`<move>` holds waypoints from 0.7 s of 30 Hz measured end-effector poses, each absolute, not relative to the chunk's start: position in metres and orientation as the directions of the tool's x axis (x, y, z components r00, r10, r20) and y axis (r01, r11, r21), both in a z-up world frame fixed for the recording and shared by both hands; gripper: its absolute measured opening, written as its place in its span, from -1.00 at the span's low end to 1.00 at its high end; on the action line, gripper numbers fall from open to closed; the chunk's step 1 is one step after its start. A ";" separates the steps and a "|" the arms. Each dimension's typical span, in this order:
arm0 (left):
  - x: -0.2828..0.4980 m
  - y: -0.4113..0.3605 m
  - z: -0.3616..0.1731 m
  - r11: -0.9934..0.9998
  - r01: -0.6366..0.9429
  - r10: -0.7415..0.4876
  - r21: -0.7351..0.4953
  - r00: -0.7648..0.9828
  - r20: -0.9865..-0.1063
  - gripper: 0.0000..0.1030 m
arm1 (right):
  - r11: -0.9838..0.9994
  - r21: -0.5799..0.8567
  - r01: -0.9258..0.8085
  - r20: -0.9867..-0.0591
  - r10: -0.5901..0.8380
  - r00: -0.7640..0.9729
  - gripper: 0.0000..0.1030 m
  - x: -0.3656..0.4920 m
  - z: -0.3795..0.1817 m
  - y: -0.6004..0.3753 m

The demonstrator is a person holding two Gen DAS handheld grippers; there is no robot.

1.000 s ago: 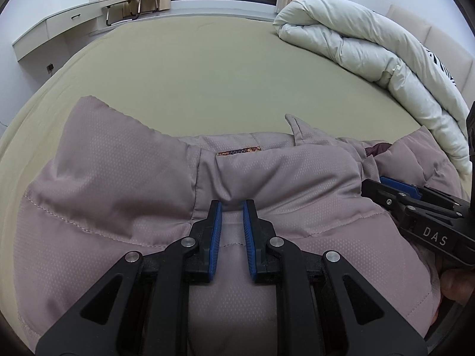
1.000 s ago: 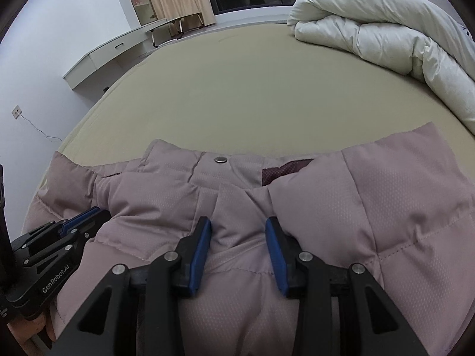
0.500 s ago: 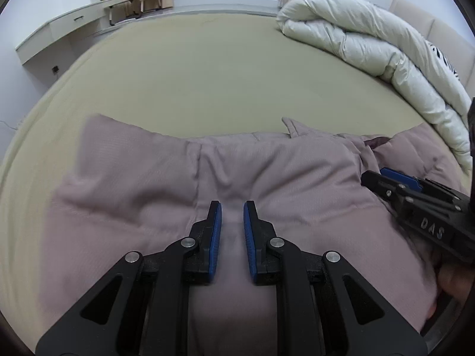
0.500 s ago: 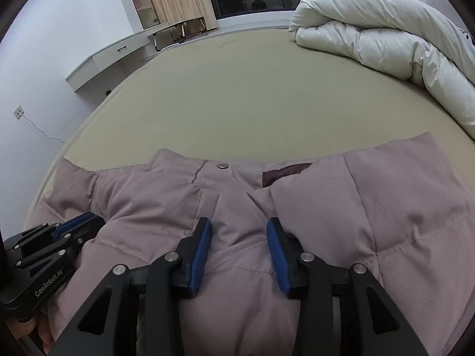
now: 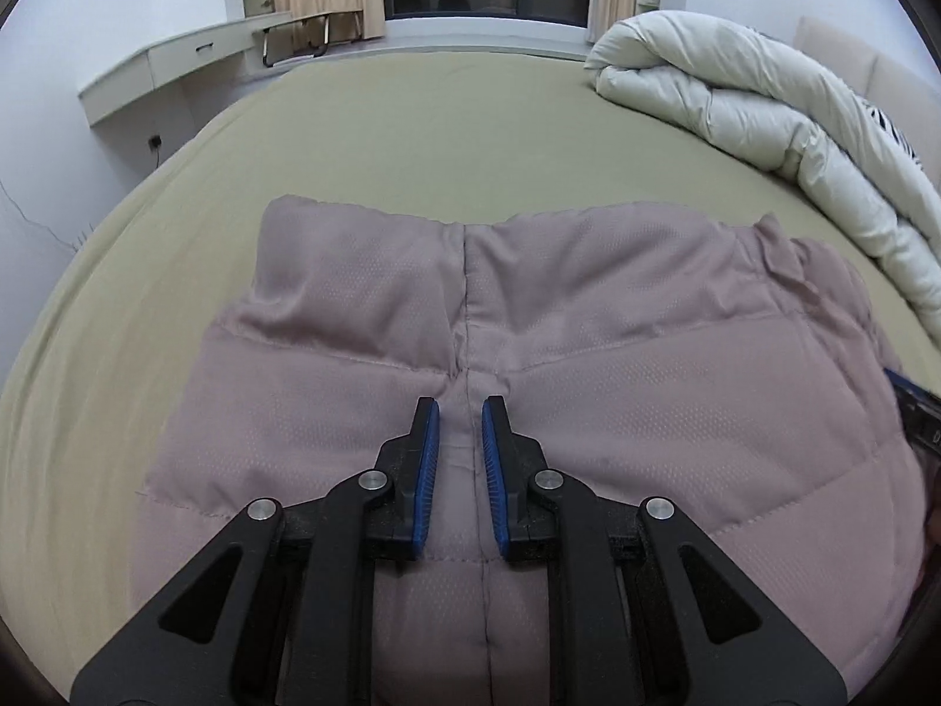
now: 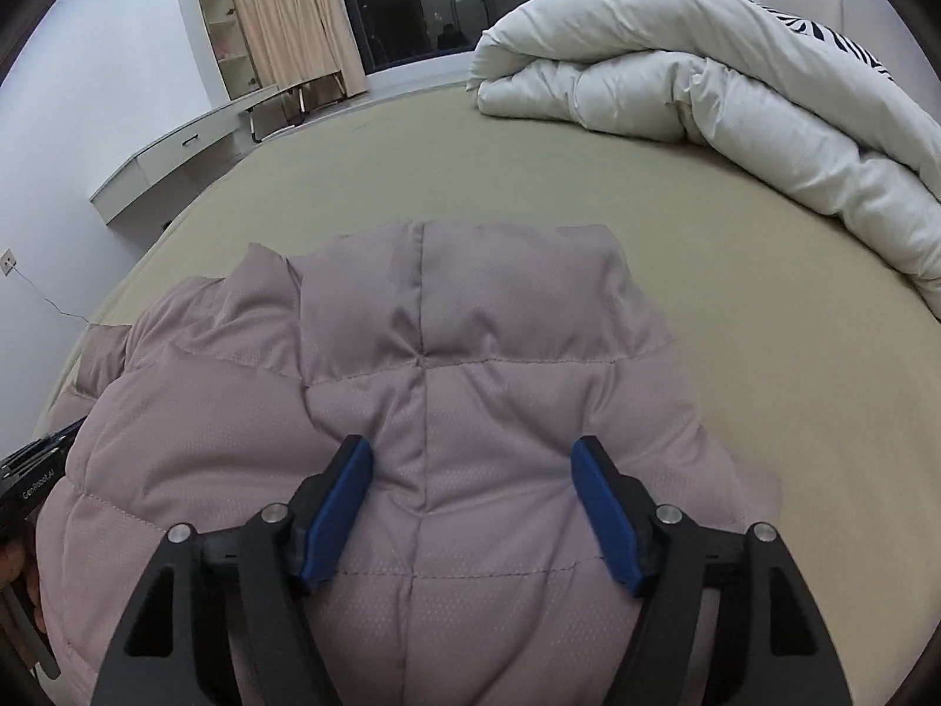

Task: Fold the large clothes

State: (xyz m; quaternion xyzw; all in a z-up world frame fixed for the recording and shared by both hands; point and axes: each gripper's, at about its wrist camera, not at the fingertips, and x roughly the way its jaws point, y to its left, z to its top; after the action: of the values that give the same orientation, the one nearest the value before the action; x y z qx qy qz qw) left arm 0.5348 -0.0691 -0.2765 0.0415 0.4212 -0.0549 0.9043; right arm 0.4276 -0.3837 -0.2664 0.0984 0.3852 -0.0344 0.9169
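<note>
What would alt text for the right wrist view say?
A mauve quilted puffer jacket lies on an olive bed sheet, bulging between the wide-open blue pads of the right gripper, whose jaws have just been opening. A rolled white duvet lies at the far right; the left gripper peeks in at left.

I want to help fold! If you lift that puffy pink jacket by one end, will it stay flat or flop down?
Probably flop: the jacket already bends and wrinkles where it lies on the bed. It looks light for its size, since the quilted panels are puffed like pillows. The smooth cloth may slip from a claw, so a firm pinch on a seam seems safer.
</note>
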 end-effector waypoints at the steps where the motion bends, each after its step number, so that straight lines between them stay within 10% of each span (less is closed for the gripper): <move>1: 0.535 -0.072 -0.281 0.989 0.138 -0.053 0.048 0.645 -0.763 -0.71 | 0.980 0.143 0.142 -0.707 0.000 0.707 0.43 0.429 -0.269 -0.383; 21: 0.543 -0.041 -0.302 0.977 0.164 -0.210 -0.137 0.630 -0.748 -0.72 | 0.970 0.202 0.135 -0.651 0.030 0.759 0.44 0.423 -0.279 -0.387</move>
State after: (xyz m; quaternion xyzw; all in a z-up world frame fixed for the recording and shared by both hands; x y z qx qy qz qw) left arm 0.5434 -0.0406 -0.3019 -0.0278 0.4176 -0.1037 0.9023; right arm 0.4235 -0.3873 -0.2792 0.1190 0.3463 -0.0282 0.9301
